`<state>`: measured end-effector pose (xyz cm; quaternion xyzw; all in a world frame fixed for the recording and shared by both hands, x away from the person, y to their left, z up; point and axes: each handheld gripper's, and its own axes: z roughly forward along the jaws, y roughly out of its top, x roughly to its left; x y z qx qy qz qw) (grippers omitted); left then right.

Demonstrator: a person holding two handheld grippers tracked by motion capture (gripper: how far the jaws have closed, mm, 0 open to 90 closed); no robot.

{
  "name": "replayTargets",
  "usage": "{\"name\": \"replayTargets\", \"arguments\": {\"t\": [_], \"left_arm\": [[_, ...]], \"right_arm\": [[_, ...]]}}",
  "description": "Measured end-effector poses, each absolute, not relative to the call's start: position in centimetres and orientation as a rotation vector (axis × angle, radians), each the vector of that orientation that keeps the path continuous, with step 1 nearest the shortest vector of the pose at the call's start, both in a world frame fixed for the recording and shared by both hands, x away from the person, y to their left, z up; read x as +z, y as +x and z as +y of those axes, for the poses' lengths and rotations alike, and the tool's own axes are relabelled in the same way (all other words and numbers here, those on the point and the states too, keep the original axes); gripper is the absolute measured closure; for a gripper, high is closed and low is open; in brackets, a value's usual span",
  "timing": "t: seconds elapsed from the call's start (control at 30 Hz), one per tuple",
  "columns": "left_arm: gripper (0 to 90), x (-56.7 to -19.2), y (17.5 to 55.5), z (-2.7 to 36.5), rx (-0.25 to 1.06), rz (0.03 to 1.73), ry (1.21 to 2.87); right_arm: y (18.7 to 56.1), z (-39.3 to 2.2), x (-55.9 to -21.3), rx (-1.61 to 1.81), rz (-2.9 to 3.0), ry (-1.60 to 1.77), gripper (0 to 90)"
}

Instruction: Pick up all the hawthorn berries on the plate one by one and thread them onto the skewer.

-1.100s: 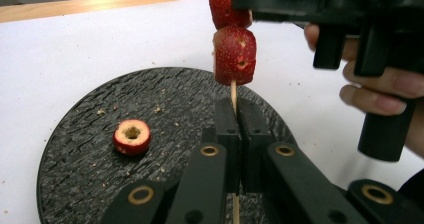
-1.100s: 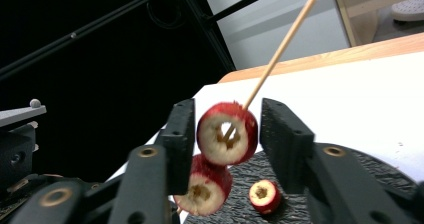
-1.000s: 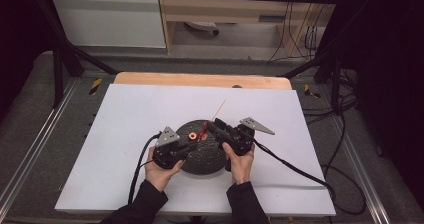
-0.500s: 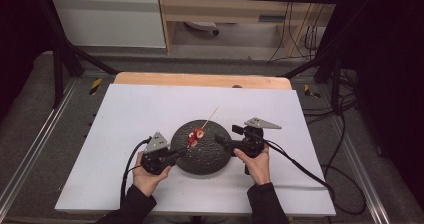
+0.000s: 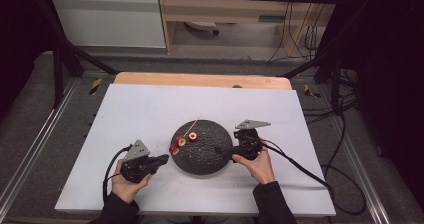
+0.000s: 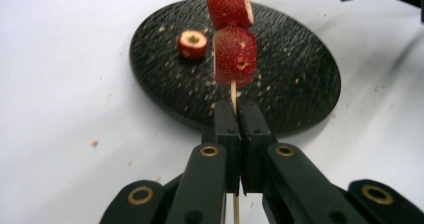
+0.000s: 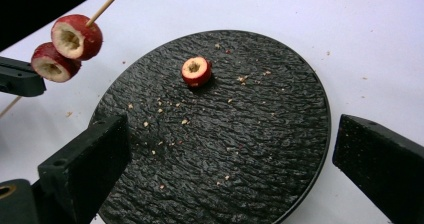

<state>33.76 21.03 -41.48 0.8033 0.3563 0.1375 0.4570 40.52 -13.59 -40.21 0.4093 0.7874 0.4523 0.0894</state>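
Fruit slices threaded on a wooden skewer (image 6: 233,96) are held up by the left tool (image 5: 159,160), whose jaws are pressed fully together on the stick just below the lower slice (image 6: 235,56); a second slice (image 6: 229,5) sits just above it on the same stick. In the high view the left tool is seen at the left edge of the black round plate (image 5: 210,161), with the two skewered slices over the plate's left rim. The plate rests on the white desk (image 5: 145,114), and crumbs are scattered across its rough surface. One loose red slice (image 7: 196,71) with a hollowed centre lies flat on the plate, apart from the skewer. At the plate's right edge, the right tool (image 5: 220,151) is held by the person's right hand (image 5: 257,164); its jaws have just been opening and are spread wide, with nothing gripped between them.
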Motion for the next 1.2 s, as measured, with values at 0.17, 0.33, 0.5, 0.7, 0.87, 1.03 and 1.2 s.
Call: {"name": "replayTargets", "arguments": {"t": [0.17, 0.33, 0.5, 0.7, 0.87, 1.03, 1.2], "left_arm": [[88.5, -41.8, 33.3, 22.3, 0.349, 0.885, 1.984], [88.5, -42.2, 33.1, 23.5, 0.345, 0.904, 1.977], [88.5, -42.5, 33.1, 24.5, 0.341, 0.931, 1.965], [88.5, -42.6, 33.1, 25.2, 0.34, 0.945, 1.961], [88.5, -42.8, 33.1, 25.4, 0.335, 0.952, 1.958], [88.5, -42.8, 33.1, 25.6, 0.332, 0.962, 1.949], [88.5, -42.9, 33.2, 25.7, 0.335, 0.967, 1.947]], "right_arm": [[41.0, -12.9, -39.8, 1.307, 2.379, 1.201, 3.3], [41.4, -11.6, -39.5, 1.243, 2.429, 1.182, 3.3], [41.9, -10.3, -39.3, 1.206, 2.471, 1.168, 3.8], [42.9, -8.8, -39.3, 1.156, 2.514, 1.157, 4.8], [43.8, -7.4, -39.3, 1.132, 2.535, 1.137, 6.6], [44.8, -6.1, -39.4, 1.111, 2.554, 1.139, 8.9], [45.7, -5.0, -39.7, 1.067, 2.58, 1.137, 12.8]]}}
